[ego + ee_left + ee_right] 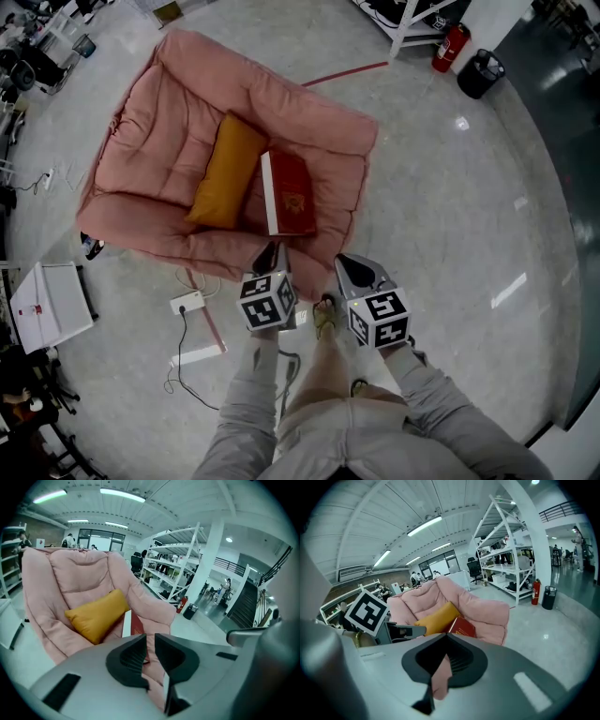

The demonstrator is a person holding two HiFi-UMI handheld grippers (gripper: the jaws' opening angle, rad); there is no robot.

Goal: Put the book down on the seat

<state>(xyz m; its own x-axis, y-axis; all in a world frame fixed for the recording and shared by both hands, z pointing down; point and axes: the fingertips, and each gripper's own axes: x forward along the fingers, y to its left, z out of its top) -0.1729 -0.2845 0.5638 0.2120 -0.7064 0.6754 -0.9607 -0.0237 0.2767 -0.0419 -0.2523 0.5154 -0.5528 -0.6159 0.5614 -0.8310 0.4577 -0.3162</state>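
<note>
The red hardback book [289,192] lies on the pink armchair's [178,84] seat, leaning on its yellow cushion [225,169]. It looks stiff and fairly heavy, best pinched along the spine. In front of the armchair, the left hand-held gripper [269,255] is narrowed and empty, and the right hand-held gripper [358,272] is closed and empty. Beyond the armchair are glossy floor [450,187] and white shelving [506,559].

Book [289,194] on seat [150,141], seemingly against cushion [225,173]

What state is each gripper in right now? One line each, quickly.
Left gripper: fingers slightly apart, holding nothing.
Right gripper: closed, holding nothing.
</note>
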